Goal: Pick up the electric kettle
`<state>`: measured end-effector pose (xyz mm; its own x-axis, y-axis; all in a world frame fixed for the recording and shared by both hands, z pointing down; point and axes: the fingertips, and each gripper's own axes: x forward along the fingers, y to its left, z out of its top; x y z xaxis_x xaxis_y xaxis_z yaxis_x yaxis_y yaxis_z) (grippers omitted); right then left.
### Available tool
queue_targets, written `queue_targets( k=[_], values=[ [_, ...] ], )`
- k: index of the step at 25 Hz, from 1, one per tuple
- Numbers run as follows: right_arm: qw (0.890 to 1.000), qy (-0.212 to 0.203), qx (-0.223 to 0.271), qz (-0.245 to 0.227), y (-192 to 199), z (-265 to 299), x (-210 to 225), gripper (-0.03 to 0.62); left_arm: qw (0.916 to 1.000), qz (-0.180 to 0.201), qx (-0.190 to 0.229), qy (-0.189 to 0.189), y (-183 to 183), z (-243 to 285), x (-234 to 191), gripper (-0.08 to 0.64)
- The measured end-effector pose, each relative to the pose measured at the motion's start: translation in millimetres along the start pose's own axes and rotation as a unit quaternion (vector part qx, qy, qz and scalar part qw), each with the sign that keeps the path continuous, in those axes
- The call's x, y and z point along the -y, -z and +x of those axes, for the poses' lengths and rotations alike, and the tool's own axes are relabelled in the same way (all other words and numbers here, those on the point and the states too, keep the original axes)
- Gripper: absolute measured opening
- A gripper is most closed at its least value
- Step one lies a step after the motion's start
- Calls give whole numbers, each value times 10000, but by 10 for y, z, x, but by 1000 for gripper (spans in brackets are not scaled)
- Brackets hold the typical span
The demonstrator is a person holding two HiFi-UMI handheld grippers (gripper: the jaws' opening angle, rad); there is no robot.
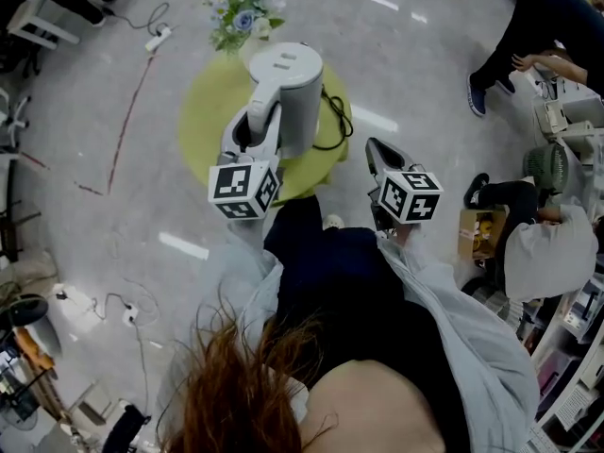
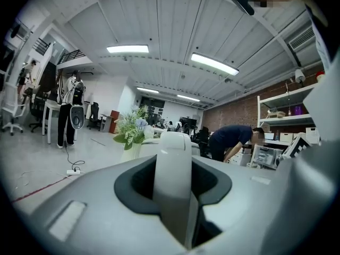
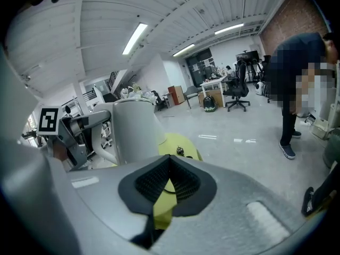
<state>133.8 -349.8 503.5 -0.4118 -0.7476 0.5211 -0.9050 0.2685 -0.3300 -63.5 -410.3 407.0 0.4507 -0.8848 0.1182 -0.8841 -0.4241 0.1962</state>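
The white-and-grey electric kettle (image 1: 297, 92) is over the round yellow-green table (image 1: 212, 102). My left gripper (image 1: 247, 132) is shut on its white handle (image 1: 266, 102), which fills the gap between the jaws in the left gripper view (image 2: 174, 179). The kettle's underside is hidden, so I cannot tell whether it touches the table. My right gripper (image 1: 376, 151) hangs to the right of the table with its jaws together and nothing in them. In the right gripper view the kettle (image 3: 135, 129) and the left gripper (image 3: 71, 132) show at left, above the table (image 3: 180, 142).
A vase of flowers (image 1: 241, 12) stands at the table's far edge. A black cord (image 1: 335, 121) lies on the table's right side. A power strip (image 1: 156, 38) and cables lie on the floor at left. One person (image 1: 528, 26) bends at upper right, another (image 1: 547, 248) sits at right.
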Motion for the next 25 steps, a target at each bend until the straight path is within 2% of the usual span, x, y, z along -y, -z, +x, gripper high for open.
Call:
queue_targets(
  k=[10,18,25],
  values=[
    [9987,-451,-10,-224,-53,172,-236,2,9990,-87,138,-423,-54,-275,-177,156],
    [9968,-716,-49,-360,-84,270,-359,2,9967,-37,33,-812,36,-526,-284,156],
    [9939,-965,-133,-511,-100,352,-479,2,9905,-300,188,-1328,51,-899,-440,156]
  ],
)
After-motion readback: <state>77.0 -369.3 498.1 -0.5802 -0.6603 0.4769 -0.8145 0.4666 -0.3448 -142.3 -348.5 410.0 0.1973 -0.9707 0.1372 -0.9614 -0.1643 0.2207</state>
